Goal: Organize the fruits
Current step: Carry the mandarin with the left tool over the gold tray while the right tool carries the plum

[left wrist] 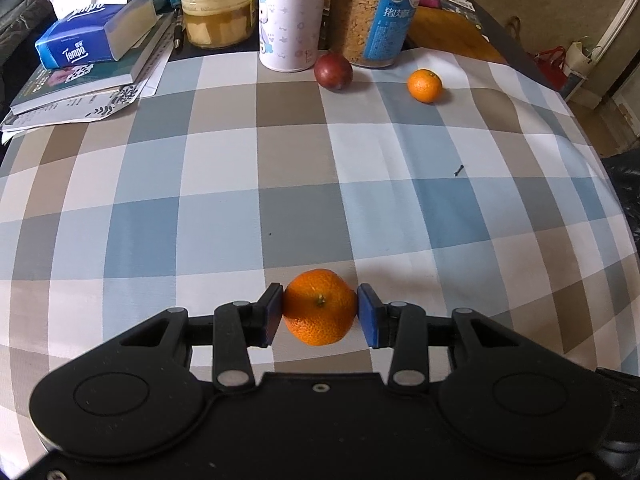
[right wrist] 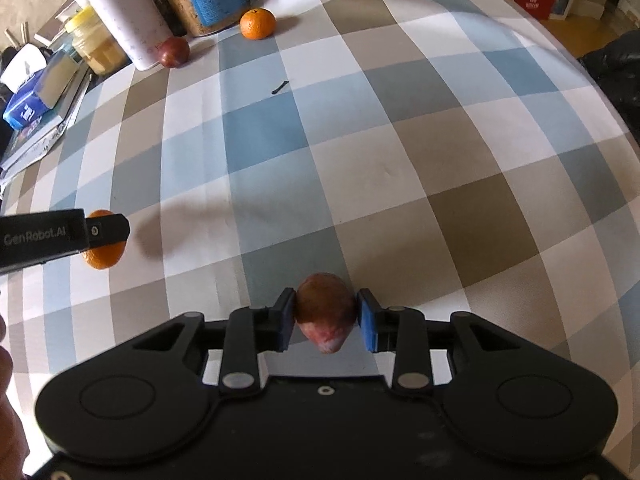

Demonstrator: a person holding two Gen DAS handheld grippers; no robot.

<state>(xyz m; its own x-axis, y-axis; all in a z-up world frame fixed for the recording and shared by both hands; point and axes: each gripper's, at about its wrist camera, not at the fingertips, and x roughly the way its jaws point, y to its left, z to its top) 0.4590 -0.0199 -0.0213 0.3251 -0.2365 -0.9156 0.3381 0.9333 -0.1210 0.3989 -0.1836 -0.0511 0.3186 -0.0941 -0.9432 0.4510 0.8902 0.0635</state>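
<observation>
Blue pads on the left tongs (left wrist: 320, 314) pinch a mandarin (left wrist: 320, 306) from both sides, stem facing the camera, above the near edge of the worktop (left wrist: 240, 184). From the right wrist view the same left tongs (right wrist: 106, 232) enter from the left edge, orange fruit (right wrist: 102, 258) showing above and below the black finger; a shadow lies on the cloth just beside it.

Right tongs (right wrist: 326, 316) pinch a reddish-brown oval fruit (right wrist: 326, 312), pointed end toward the camera, near the worktop's near edge.

Checked cloth, blue, grey, tan, white, covers the worktop.

Far edge: dark red round fruit (left wrist: 333, 71) touching or just beside a white patterned canister (left wrist: 290, 12); a second mandarin (left wrist: 425, 85) well to its right, near a tall jar with a blue label (left wrist: 372, 12). Far left corner: yellow-lidded jar (left wrist: 218, 4), blue tissue pack (left wrist: 92, 36) on stacked books (left wrist: 88, 76).

Small dark stem-like scrap (left wrist: 459, 170) lies alone toward the right edge
</observation>
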